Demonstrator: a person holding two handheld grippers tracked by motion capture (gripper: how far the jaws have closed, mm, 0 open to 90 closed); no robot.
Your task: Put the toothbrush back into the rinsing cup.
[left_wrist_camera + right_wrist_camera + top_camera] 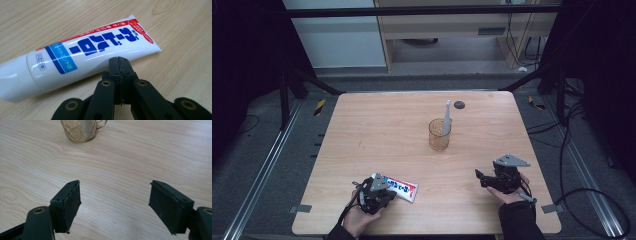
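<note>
A white toothpaste tube (403, 188) with blue lettering and a red stripe lies flat near the table's front left. In the left gripper view the tube (87, 53) lies crosswise, cap end to the left and crimped end to the right. My left gripper (119, 61) is shut with nothing between its jaws, its tips right at the tube's near side; I cannot tell if they touch. The left gripper (387, 191) sits low over the table. My right gripper (480, 179) rests at the front right, and its jaws (115, 195) stand open over bare wood.
An amber glass cup (439, 136) stands past the table's middle with a white toothbrush (446, 117) upright in it; the cup (80, 131) is ahead of the right gripper. A dark round disc (459, 104) lies near the far edge of the wooden table (377, 130).
</note>
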